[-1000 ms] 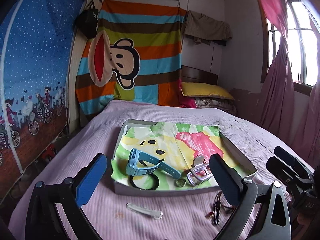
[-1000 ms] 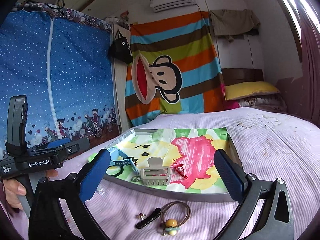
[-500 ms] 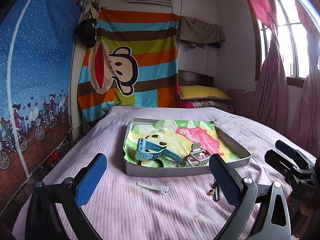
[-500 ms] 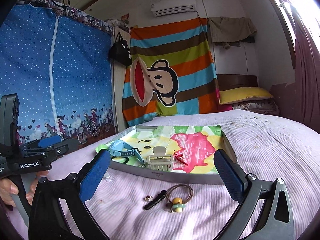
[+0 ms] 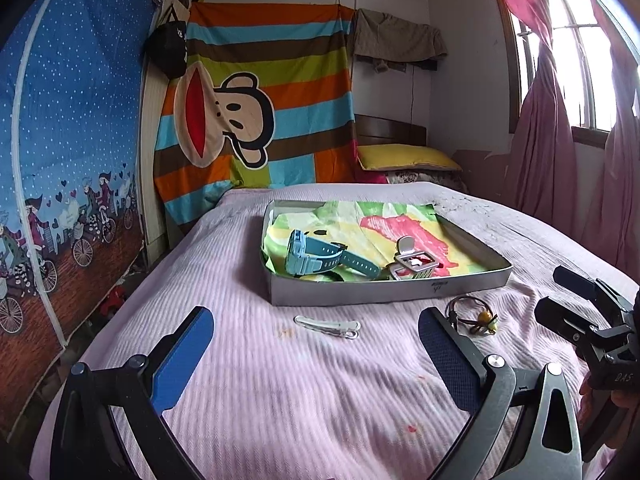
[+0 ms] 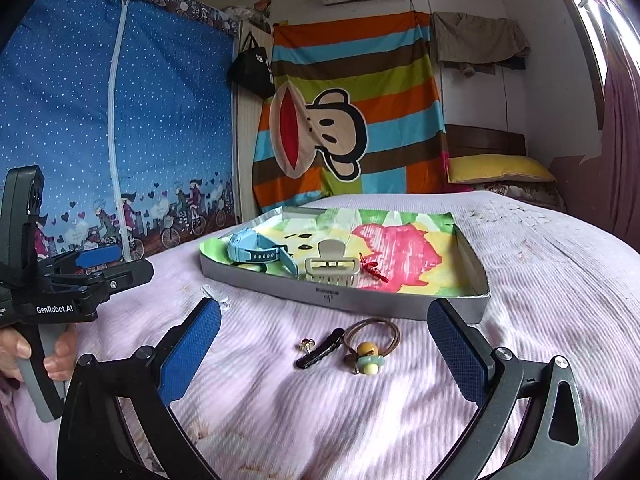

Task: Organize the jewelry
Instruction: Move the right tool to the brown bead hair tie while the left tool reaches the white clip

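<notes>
- On the pink bed, we hold the right gripper low, with the black hair clip and the beaded hair tie lying dead ahead between its fingers, both just short of the tray.
- The black hair clip's long axis runs on a slant, from near-left to far-right; a small stud sits just beside it.
- Our right hand is plainly the nearer one to these pieces; its fingers are spread wide and grasp nothing, touching nothing.
- Our left gripper faces the white hair clip, which lies crosswise on the bed before the tray's near wall; its fingers are likewise spread wide and bare.
- Inside the tray already rest a blue watch and a claw clip.
</notes>
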`<state>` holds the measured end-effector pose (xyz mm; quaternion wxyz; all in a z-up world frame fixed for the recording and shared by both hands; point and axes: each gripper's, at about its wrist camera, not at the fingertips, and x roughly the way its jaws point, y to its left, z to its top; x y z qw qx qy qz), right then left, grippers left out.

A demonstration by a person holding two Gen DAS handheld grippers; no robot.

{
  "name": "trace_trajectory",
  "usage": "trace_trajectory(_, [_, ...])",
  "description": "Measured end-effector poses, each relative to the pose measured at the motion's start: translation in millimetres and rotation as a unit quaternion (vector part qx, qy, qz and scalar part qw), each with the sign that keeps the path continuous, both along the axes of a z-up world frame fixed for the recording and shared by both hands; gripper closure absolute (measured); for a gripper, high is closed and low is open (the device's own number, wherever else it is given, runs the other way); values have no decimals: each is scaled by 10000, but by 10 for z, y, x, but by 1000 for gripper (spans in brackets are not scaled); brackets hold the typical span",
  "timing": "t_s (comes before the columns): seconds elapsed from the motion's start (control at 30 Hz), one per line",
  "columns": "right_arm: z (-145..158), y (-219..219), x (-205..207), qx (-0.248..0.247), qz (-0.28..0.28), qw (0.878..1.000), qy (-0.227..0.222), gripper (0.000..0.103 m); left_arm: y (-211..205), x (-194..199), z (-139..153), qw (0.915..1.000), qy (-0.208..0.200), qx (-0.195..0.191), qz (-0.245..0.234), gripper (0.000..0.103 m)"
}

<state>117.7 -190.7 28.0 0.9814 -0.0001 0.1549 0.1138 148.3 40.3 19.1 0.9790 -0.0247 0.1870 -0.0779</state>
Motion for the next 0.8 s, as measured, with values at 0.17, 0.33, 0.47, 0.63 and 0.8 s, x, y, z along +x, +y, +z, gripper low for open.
trace_trajectory(0.17, [-60, 4, 42, 26, -17, 9999, 139, 2, 42, 25, -64, 9999, 118, -76, 29, 0])
trace_trajectory(0.33, [-135, -34, 109, 65, -85, 9992, 377, 2, 45, 60, -126, 9997, 248, -88, 10, 0])
trace_trajectory(0.47, [-207, -81, 223, -53, -494, 9957, 778, 2, 33, 119, -168, 9990, 447, -44, 16, 0])
trace_trajectory(0.63, [-267, -149, 382, -79, -705, 9903, 1191, 2, 57, 172, -197, 9980, 626, -98, 29, 0])
trace_trajectory(0.8, [-335, -147, 507, -111, -666, 9866, 1486, 2, 4, 260, -217, 9968, 796, 26, 49, 0])
